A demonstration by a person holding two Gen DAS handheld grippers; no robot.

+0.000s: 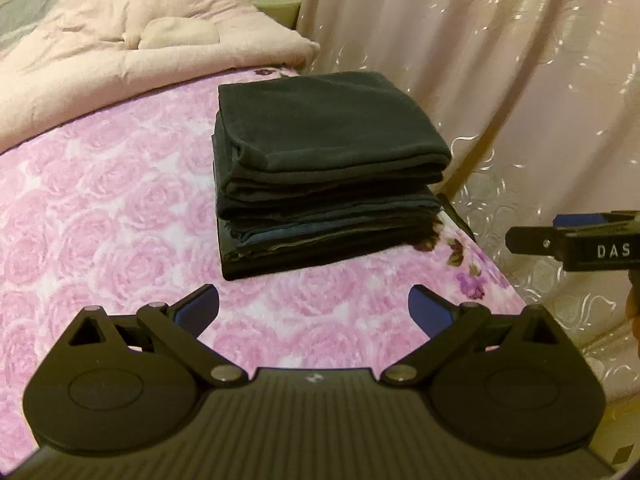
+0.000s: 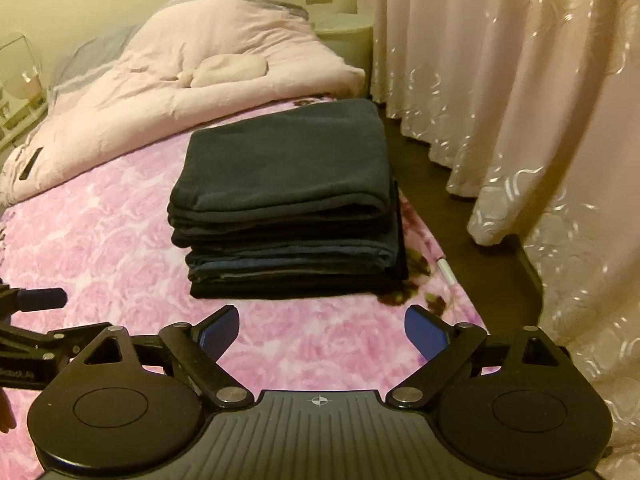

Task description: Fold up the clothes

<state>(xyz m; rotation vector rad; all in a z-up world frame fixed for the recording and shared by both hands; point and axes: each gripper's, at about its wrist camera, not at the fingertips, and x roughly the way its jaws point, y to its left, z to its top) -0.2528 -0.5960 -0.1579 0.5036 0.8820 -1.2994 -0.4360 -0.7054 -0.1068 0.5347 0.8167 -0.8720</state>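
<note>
A neat stack of folded dark clothes (image 1: 324, 176) lies on the pink rose-patterned bed cover (image 1: 100, 208), near the bed's right edge. It also shows in the right wrist view (image 2: 288, 200). My left gripper (image 1: 314, 308) is open and empty, just short of the stack's near side. My right gripper (image 2: 322, 334) is open and empty, also just in front of the stack. The right gripper shows from the side at the right edge of the left wrist view (image 1: 568, 240). The left gripper shows at the left edge of the right wrist view (image 2: 36, 300).
A crumpled pale pink duvet (image 2: 180, 76) covers the far end of the bed. Cream patterned curtains (image 2: 520, 100) hang along the right side, with a dark gap of floor (image 2: 452, 208) between bed and curtain. A white pen-like object (image 2: 446, 270) lies at the bed's right edge.
</note>
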